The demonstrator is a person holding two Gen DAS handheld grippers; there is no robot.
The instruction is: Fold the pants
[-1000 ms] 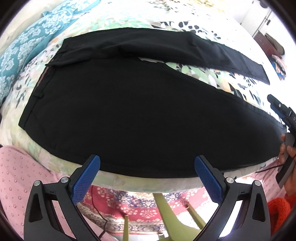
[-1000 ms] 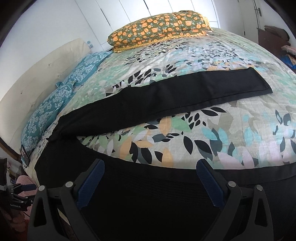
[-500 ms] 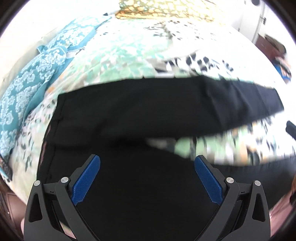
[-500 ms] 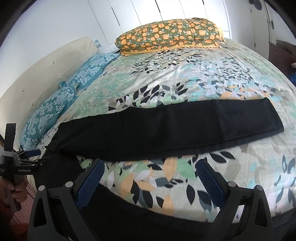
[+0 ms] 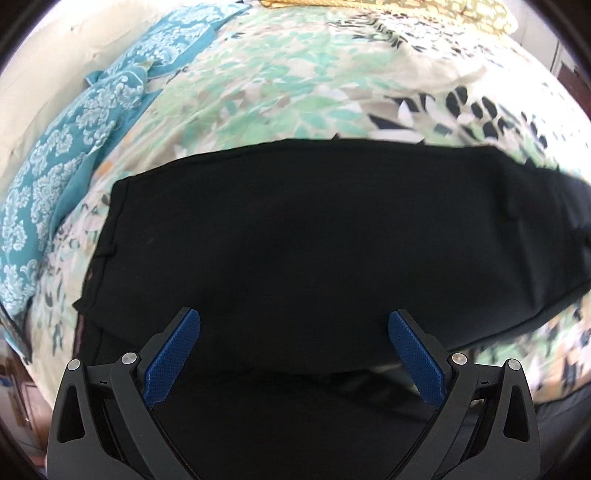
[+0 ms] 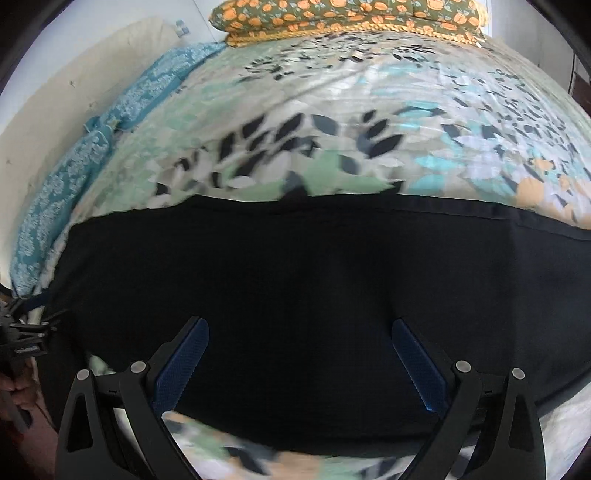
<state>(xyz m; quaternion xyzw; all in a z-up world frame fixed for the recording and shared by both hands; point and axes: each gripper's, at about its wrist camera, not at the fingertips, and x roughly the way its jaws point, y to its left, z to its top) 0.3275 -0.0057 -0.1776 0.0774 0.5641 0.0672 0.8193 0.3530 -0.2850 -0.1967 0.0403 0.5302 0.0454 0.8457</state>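
Black pants [image 5: 295, 240] dead ahead of both grippers, long axis left-right. Left gripper [image 5: 293, 354] nearer waistband, right gripper [image 6: 297, 363] nearer leg; both wide, empty.

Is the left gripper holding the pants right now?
No, the left gripper is open, hovering over the black pants with nothing between its pads.

My pants [image 5: 303, 240] are plain black, no pattern. The bedspread [image 6: 369, 122] under them is cream with mint-green, teal, black and orange leaves. The pillows [image 5: 74, 155] on the side are teal with a white damask print, and the one [image 6: 351, 14] at the top is olive green with orange fruit. My tongs' pads [image 5: 173, 354] are blue on black arms.
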